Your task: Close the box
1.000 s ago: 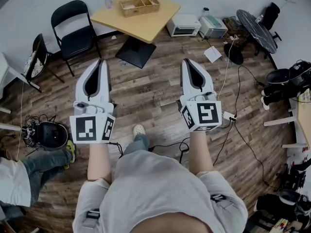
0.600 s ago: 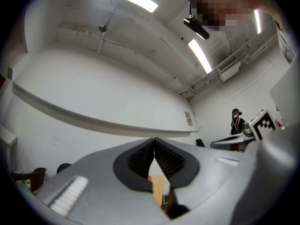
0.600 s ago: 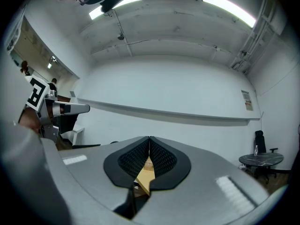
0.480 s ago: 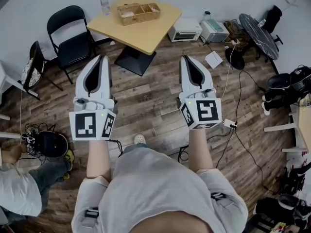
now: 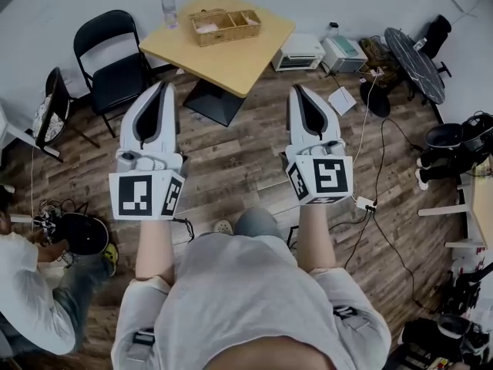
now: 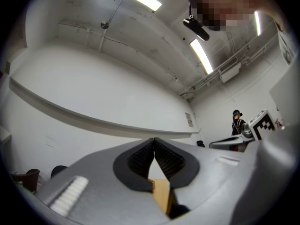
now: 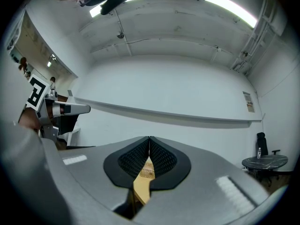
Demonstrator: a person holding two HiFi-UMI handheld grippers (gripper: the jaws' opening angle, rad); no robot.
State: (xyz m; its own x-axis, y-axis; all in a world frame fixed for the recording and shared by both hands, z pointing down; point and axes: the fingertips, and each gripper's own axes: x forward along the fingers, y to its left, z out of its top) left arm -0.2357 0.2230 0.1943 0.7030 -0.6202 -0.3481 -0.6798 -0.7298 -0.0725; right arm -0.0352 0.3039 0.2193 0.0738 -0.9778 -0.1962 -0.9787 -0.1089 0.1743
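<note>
A person stands on a wood-plank floor, seen from above, holding a gripper in each hand and facing a light wooden table (image 5: 231,56) with a dark pedestal base. The box (image 5: 226,25), a wicker one whose open top shows several compartments, sits on the far part of the table, well beyond both grippers and touched by neither. A clear bottle (image 5: 169,9) stands at the table's far left corner, just left of the box. The left gripper (image 5: 163,85) is held in the air short of the table's near left edge; its own camera shows the dark ribbed jaws pressed together at the tips with nothing between them. The right gripper (image 5: 296,89) is held level with it, short of the table's near right edge, its jaws likewise closed tip to tip and empty. A black folding chair (image 5: 115,56) stands left of the table, and a white countertop oven (image 5: 299,51) sits on the floor to its right.
</note>
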